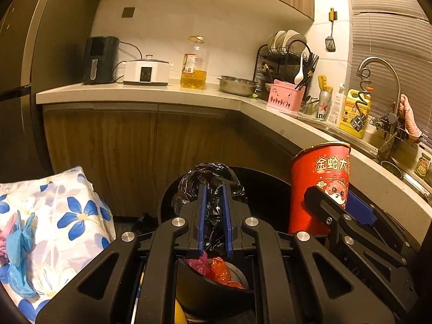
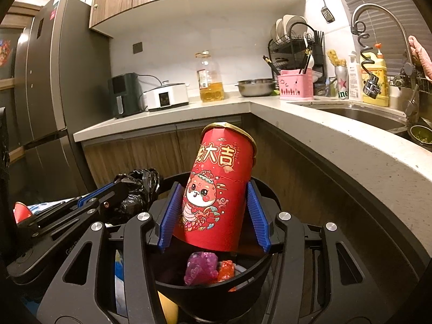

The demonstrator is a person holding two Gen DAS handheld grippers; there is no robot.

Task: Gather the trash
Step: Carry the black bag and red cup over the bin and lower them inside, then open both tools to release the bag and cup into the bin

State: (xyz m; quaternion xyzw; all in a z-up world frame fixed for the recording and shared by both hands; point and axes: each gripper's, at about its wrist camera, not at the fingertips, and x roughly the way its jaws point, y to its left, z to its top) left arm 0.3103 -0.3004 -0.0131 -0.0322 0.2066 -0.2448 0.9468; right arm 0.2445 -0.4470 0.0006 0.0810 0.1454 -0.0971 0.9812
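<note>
My left gripper [image 1: 214,191] is shut on a crumpled black trash bag [image 1: 213,172], whose plastic is bunched between the blue pads. It also shows at the left of the right wrist view, left gripper [image 2: 116,186] and bag [image 2: 140,186]. My right gripper [image 2: 213,186] is shut on a red cardboard canister [image 2: 224,167] with a cartoon print and gold rim, tilted slightly right. The canister [image 1: 318,178] hangs over a round black bin [image 2: 270,191]. Below it a black bowl [image 2: 205,294] holds a pink wrapper [image 2: 199,267] and an orange wrapper [image 2: 225,270].
A curved kitchen counter [image 2: 337,145] runs close on the right, with a sink [image 2: 359,113] and tap. Wooden cabinet fronts [image 1: 135,145] stand behind the bin. A floral plastic bag [image 1: 54,216] sits at the left. A grey fridge [image 2: 46,81] stands far left.
</note>
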